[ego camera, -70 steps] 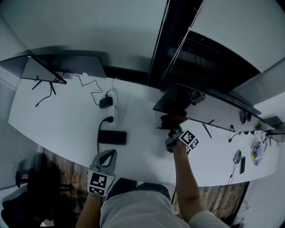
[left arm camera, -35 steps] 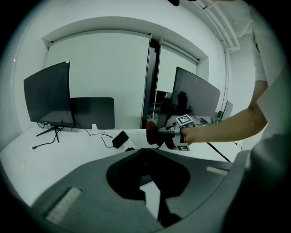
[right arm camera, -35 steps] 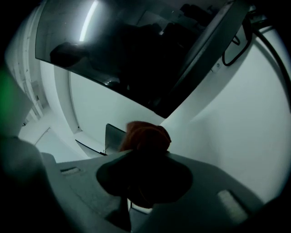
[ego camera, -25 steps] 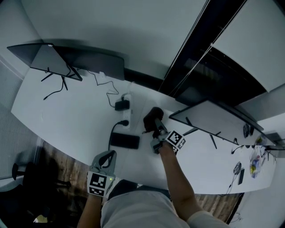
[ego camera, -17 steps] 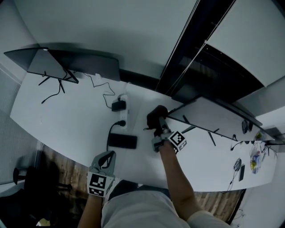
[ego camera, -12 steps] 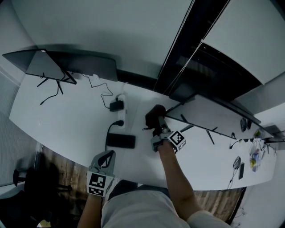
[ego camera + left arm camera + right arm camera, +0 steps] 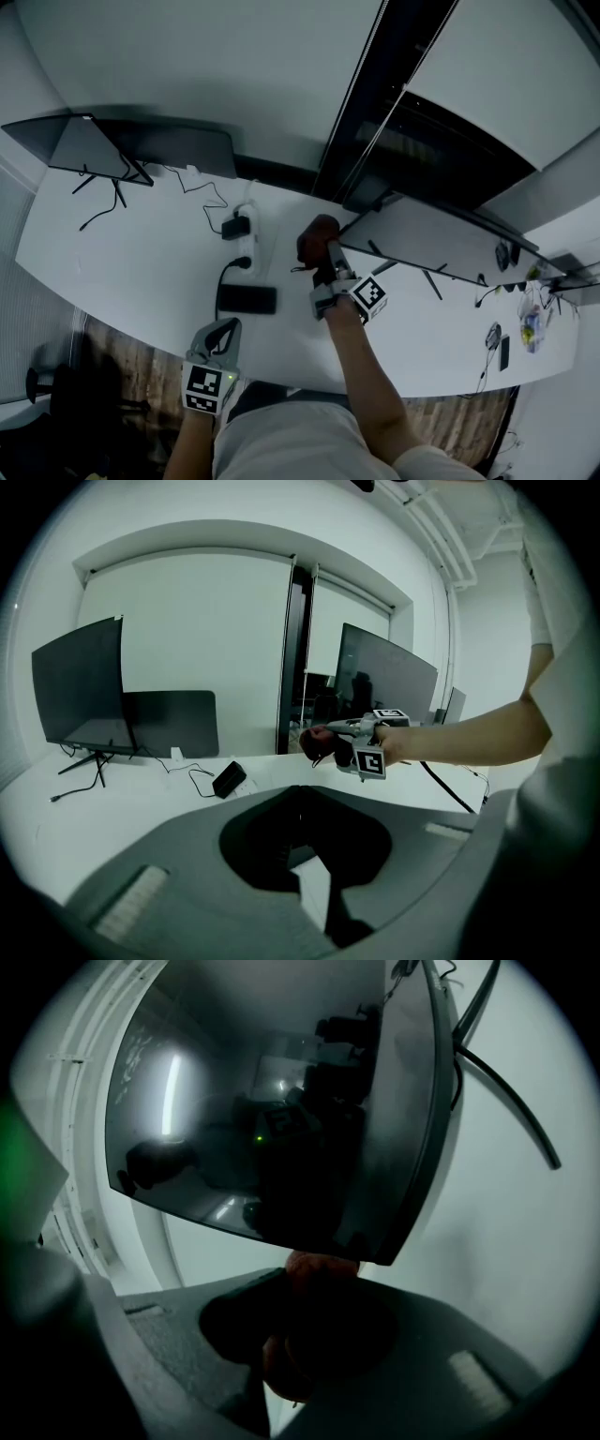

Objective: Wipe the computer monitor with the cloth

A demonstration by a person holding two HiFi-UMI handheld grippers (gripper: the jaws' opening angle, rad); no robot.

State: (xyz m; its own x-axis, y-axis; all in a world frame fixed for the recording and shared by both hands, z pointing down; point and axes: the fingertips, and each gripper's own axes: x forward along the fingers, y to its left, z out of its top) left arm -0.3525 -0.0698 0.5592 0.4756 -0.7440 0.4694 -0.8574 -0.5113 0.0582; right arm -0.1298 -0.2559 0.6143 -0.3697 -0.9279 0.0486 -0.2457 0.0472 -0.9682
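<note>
While the right gripper (image 7: 324, 257) is held out over the white desk (image 7: 131, 253) on the person's outstretched forearm (image 7: 361, 375), its jaws are closed on a bunched dark red cloth (image 7: 317, 232). The right gripper view shows the wad filling the hollow between the two jaws, with its top bulging past their tips. There the cloth meets the edge of the computer monitor (image 7: 427, 234) close to one corner of the dark, reflective screen. Whether it presses on the glass itself or only on the bezel cannot be told. From the head view, the monitor appears edge-on from above, and the cloth sits at its left end, just beside the corner. Thin black stand legs (image 7: 433, 279) spread on the desk beneath the panel.

The left gripper (image 7: 225, 328) is held low, near the desk's front edge and well apart from the monitor. Its jaws are drawn together at the tips and enclose nothing; only the desk shows through the dark hollow behind them.

To the left on the desk lie a white power strip (image 7: 247, 234) with a black adapter (image 7: 234, 227) plugged in, and a flat black device (image 7: 246, 300) near it. A second monitor (image 7: 89, 145) stands at the far left corner.
</note>
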